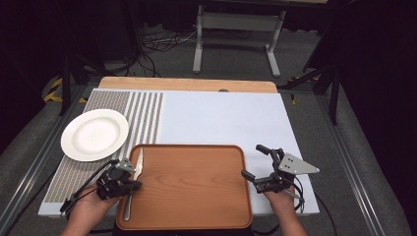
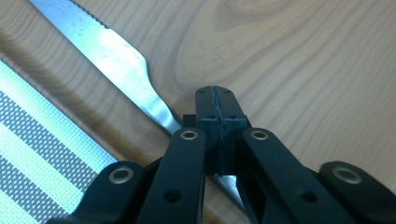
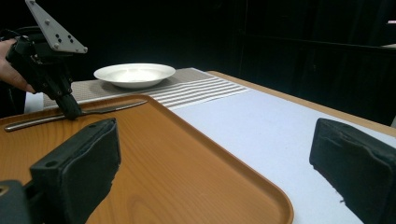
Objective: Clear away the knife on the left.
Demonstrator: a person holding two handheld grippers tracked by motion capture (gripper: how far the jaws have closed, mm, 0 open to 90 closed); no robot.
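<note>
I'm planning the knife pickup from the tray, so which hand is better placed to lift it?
Left. The left gripper is shut and down on the knife at the tray's left edge, apparently pinching its handle. The right gripper stands open past the tray's right edge, away from the knife.

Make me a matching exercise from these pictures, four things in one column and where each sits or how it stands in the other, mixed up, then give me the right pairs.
Things:
1. knife
2. plate
3. left claw
4. right claw

Places or states:
A. on the striped mat, left of the tray
B. jaws wide apart, beside the tray's right edge
C. lying along the tray's left side
D. jaws shut together, down at the knife's handle

Pairs: 1-C, 2-A, 3-D, 4-B
</note>
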